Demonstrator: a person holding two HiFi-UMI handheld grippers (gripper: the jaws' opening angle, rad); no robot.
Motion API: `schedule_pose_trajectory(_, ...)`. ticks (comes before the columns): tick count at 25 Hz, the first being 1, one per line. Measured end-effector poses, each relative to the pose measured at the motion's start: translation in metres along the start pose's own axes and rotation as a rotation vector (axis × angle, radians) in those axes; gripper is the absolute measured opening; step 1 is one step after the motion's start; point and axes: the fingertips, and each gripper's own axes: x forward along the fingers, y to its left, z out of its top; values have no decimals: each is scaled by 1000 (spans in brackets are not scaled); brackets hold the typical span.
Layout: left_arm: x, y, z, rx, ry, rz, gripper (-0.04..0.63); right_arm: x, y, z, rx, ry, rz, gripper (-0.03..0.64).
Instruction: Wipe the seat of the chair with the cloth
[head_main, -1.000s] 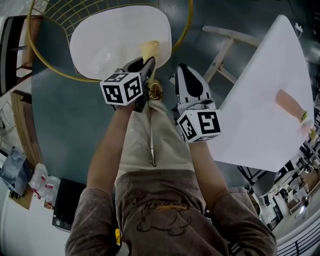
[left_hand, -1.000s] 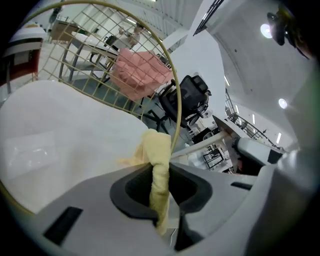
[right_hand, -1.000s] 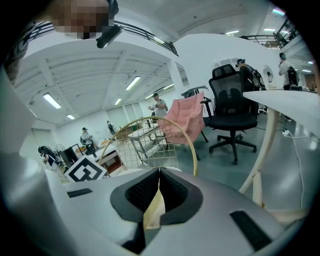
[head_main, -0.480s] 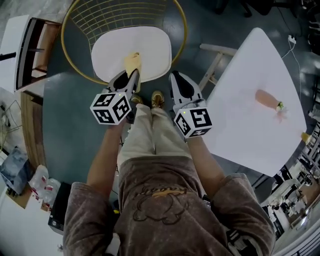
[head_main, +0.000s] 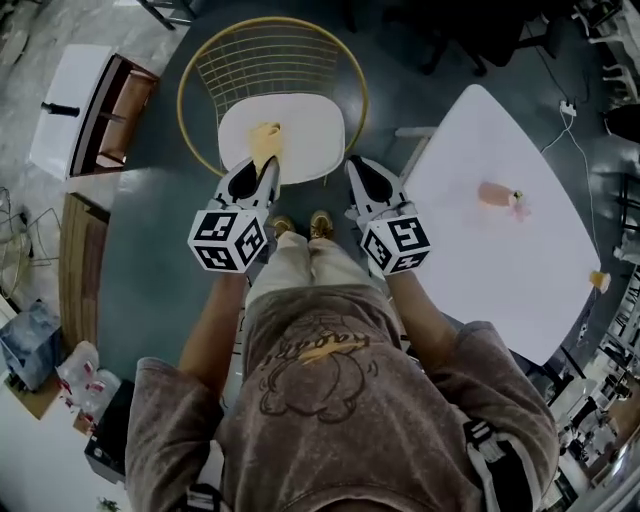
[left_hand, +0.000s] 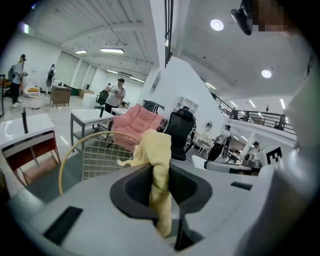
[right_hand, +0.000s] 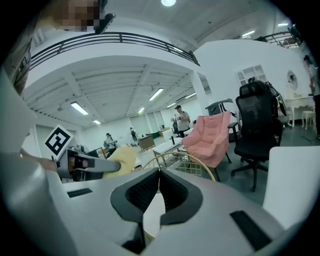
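Yellow cloth (head_main: 265, 140) pinched in the left tool (head_main: 266, 165), bunched end over the front-left of the white seat (head_main: 305, 135) of the round gold wire-frame chair (head_main: 270, 60); contact unclear. Right tool (head_main: 356, 166) just off the chair's front-right corner, jaws pressed together, empty. White tabletop (head_main: 500, 270) right of the chair, small pink object (head_main: 494, 194) on it.
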Motion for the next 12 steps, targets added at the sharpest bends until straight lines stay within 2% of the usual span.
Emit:
schedule_pose_trajectory(5, -43, -21, 36, -27, -59, -9, 75, -19, 25, 36, -29, -41, 54, 28)
schedule_pose_trajectory(12, -94, -37, 76, 5, -157, -30, 75, -40, 66, 67, -89, -94, 115, 28)
